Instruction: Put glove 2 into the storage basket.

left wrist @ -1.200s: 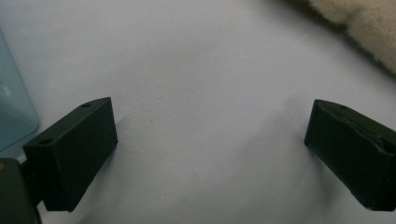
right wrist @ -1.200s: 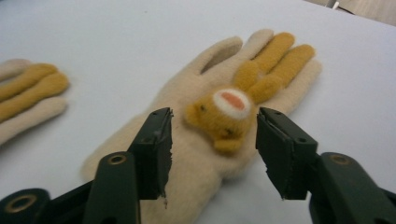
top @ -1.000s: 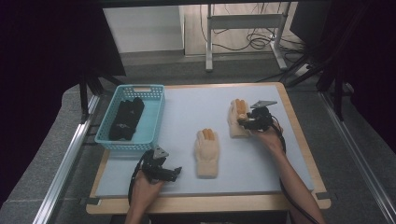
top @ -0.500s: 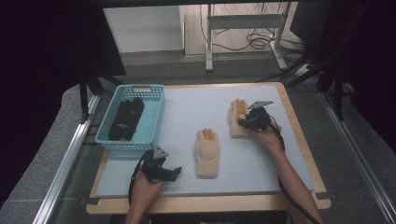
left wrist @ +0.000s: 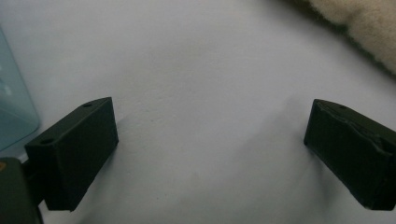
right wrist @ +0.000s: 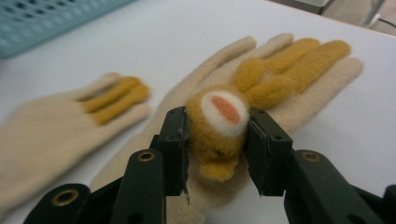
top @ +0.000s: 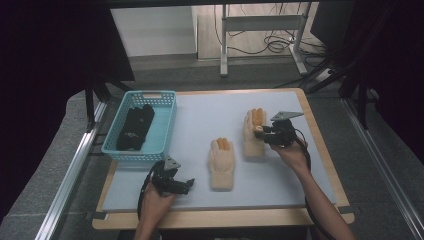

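Two cream gloves with mustard fingers lie on the white table top. The right glove (top: 251, 142) (right wrist: 210, 60) carries a mustard plush piece with a white and orange face (right wrist: 224, 112). My right gripper (top: 260, 131) (right wrist: 218, 123) is shut on that plush piece; its jaws have just been closing around it. The middle glove (top: 221, 162) (right wrist: 42, 121) lies free to its left. My left gripper (top: 187, 185) (left wrist: 210, 135) rests near the front left of the table, open, with bare table between its jaws.
A light blue basket (top: 165, 127) (left wrist: 11, 112) with a black cloth (top: 135, 125) in it stands at the table's left. A cream glove edge (left wrist: 364, 28) shows beyond the left gripper. Metal rails run along both table sides.
The right hand has shifted slightly at the right glove with its jaws on the plush piece. The left hand and the middle glove have stayed put.
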`<state>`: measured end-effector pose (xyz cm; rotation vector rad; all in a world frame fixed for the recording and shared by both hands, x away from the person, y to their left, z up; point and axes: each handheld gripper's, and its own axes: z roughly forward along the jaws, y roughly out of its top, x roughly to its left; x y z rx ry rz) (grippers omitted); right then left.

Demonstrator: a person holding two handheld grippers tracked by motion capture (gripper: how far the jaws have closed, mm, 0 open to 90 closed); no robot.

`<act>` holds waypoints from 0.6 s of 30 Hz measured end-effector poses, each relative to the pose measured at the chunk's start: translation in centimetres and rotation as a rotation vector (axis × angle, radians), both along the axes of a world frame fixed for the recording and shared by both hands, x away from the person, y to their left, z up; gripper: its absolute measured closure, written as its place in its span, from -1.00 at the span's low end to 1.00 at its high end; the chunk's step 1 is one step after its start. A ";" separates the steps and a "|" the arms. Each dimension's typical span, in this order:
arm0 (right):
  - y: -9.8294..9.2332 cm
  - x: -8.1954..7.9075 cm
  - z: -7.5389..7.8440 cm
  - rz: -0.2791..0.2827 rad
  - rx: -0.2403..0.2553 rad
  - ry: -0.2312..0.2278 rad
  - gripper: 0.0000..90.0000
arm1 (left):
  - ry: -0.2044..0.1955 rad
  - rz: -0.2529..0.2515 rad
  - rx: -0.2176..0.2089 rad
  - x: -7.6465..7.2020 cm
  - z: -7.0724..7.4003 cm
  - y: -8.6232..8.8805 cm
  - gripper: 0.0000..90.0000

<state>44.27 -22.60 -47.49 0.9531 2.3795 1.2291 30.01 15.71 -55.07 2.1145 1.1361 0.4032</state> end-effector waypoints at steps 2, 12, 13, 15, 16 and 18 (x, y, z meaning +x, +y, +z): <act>0.4 -1.0 0.7 0.018 0.007 -0.005 0.35 | 0.000 0.000 0.000 0.0 0.0 0.0 -0.93; 3.8 -6.6 2.4 0.120 0.103 0.015 0.34 | -0.002 0.002 -0.002 0.0 0.0 0.0 -0.92; 4.3 -7.1 2.2 0.126 0.104 0.023 0.34 | -0.002 0.001 -0.002 0.0 0.0 0.0 -0.92; 5.5 -7.8 1.7 0.148 0.099 0.044 0.34 | -0.002 0.001 -0.001 0.0 0.0 0.0 -0.92; 6.0 -8.1 1.5 0.155 0.093 0.050 0.34 | -0.002 0.001 -0.001 0.0 0.0 0.0 -0.92; 7.1 -8.5 1.0 0.167 0.087 0.051 0.34 | -0.002 0.001 -0.001 0.0 0.0 0.0 -0.92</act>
